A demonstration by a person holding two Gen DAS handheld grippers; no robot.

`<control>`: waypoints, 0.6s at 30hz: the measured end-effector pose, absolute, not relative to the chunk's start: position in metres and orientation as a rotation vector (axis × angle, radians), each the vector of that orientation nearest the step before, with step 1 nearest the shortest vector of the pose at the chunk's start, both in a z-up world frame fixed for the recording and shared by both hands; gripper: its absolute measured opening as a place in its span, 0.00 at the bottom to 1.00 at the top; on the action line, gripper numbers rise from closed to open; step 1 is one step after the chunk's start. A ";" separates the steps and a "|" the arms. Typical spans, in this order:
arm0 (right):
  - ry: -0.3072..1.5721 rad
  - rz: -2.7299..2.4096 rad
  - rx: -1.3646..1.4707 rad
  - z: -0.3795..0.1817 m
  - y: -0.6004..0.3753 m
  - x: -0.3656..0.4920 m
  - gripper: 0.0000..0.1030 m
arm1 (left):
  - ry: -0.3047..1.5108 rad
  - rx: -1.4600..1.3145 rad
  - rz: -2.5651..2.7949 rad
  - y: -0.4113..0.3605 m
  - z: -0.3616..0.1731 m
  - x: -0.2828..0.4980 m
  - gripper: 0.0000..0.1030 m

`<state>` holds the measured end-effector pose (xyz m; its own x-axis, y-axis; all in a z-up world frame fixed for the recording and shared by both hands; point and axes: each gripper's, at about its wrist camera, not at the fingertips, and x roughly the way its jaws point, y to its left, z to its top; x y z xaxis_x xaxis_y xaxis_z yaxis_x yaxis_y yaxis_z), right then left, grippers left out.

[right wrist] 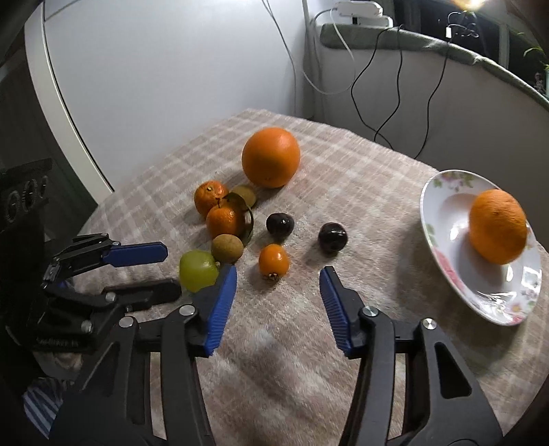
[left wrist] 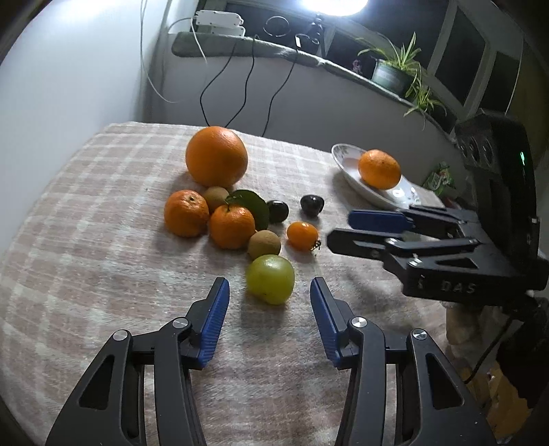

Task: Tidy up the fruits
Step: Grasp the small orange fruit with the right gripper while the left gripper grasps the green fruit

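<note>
Fruit lies on a checked cloth. A big orange (left wrist: pixel 216 156) (right wrist: pixel 270 157) sits at the back. Two mandarins (left wrist: pixel 186 213) (left wrist: pixel 232 226), two brown longans (left wrist: pixel 264 244), two dark plums (left wrist: pixel 312 204) (right wrist: pixel 332 237), a small orange tomato (left wrist: pixel 302 235) (right wrist: pixel 273 260) and a green fruit (left wrist: pixel 270 284) (right wrist: pixel 198 270) cluster in front. A floral plate (left wrist: pixel 346 161) (right wrist: pixel 446 233) holds one mandarin (left wrist: pixel 379 169) (right wrist: pixel 497 226). My left gripper (left wrist: pixel 270 286) is open, its fingers either side of the green fruit. My right gripper (right wrist: pixel 278 274) (left wrist: pixel 338 228) is open and empty, just short of the tomato.
A wall ledge with cables (left wrist: pixel 247 79), a white power strip (left wrist: pixel 219 20) and a potted plant (left wrist: pixel 394 68) runs behind the table. A bright lamp (left wrist: pixel 331 5) shines above. The table edge drops off at the left (right wrist: pixel 113 192).
</note>
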<state>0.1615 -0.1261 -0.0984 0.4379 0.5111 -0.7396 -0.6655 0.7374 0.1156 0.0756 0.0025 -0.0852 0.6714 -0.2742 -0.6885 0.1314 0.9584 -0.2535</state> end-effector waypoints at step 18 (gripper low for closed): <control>0.905 0.752 -0.226 -0.117 -0.105 0.183 0.33 | 0.837 -0.175 -0.218 -0.005 -0.096 0.090 0.32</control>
<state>0.1829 -0.1047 -0.1174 0.3870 0.4939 -0.7786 -0.6748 0.7272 0.1259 0.0898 -0.0051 -0.0964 0.6497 -0.2597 -0.7145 0.1223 0.9633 -0.2389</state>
